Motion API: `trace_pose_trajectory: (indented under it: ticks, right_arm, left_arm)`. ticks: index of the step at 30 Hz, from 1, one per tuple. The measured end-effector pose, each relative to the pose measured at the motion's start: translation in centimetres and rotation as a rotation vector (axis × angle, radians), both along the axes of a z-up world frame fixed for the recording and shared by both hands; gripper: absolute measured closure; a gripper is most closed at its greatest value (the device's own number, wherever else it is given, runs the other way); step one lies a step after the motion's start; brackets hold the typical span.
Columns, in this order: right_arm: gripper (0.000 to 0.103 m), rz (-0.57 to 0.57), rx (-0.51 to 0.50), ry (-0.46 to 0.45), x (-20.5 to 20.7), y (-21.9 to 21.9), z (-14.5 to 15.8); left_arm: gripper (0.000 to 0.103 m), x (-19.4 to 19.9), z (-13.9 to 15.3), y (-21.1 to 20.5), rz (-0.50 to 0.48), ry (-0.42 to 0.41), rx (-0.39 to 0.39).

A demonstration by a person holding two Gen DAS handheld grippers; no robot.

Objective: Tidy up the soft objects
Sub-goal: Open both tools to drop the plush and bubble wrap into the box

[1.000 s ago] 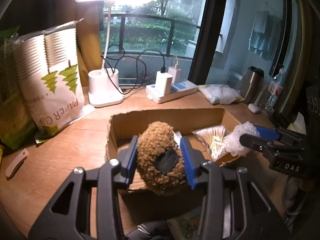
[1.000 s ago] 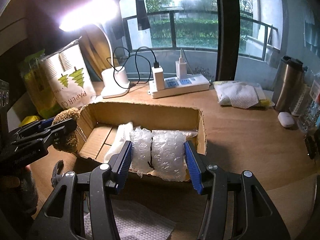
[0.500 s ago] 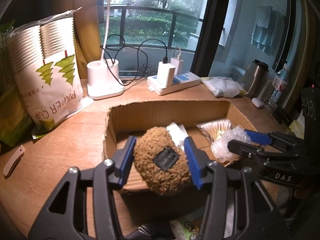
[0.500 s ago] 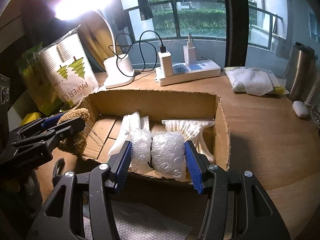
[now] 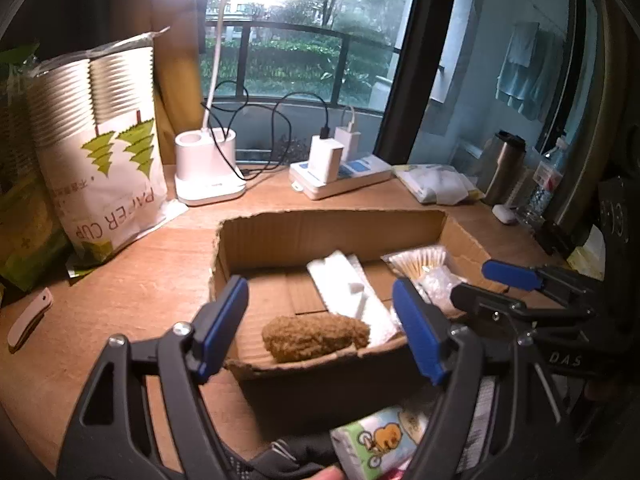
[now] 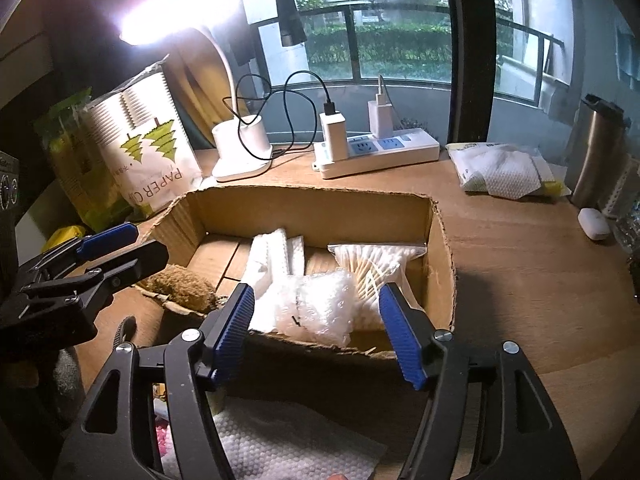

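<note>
1. Over the near edge of the cardboard box (image 5: 332, 232), the left gripper (image 5: 320, 324) stands wide; its jaws have just been opening, and the brown fuzzy pouch (image 5: 316, 338) lies loose on the box floor just inside the near wall, touching neither pad.
2. Beside it, the right gripper (image 6: 316, 324) is wide too, its jaws also just opened; the bubble wrap bundle (image 6: 316, 306) sits between the pads but apart from them, resting in the box against the bag of cotton swabs (image 6: 376, 260).
3. Both releases look complete, so the step in hand is judged to be a clean withdrawal.
4. Each gripper should lift straight back before swinging aside, so that no pad drags a soft item up over the torn near wall.
5. The bubble wrap leans on the near wall; a brush from the right pad could tip it out.
6. The tissue pack (image 5: 380, 440) and the paper towel (image 6: 288, 452) lie in front of the box and are likely next.
</note>
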State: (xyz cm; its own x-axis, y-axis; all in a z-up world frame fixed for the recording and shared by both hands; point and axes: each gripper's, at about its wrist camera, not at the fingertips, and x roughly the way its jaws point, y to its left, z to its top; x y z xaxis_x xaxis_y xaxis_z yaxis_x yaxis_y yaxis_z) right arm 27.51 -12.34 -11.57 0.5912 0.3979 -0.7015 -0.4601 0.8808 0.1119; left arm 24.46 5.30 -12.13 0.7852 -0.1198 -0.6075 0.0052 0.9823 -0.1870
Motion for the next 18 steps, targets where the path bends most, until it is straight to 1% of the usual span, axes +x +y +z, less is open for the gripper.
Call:
trace_pose_trajectory:
  ticks: [7, 18]
  right_arm:
    - [0.035, 0.013, 0.002, -0.023, -1.8, 0.2, 0.9]
    - [0.035, 0.032, 0.002, -0.040, -4.7, 0.4, 1.5]
  left_arm:
    - [0.027, -1.8, 0.6, -0.4, -0.006, -0.019, 0.004]
    - [0.027, -4.6, 0.9, -1.2, -0.013, -0.036, 0.003]
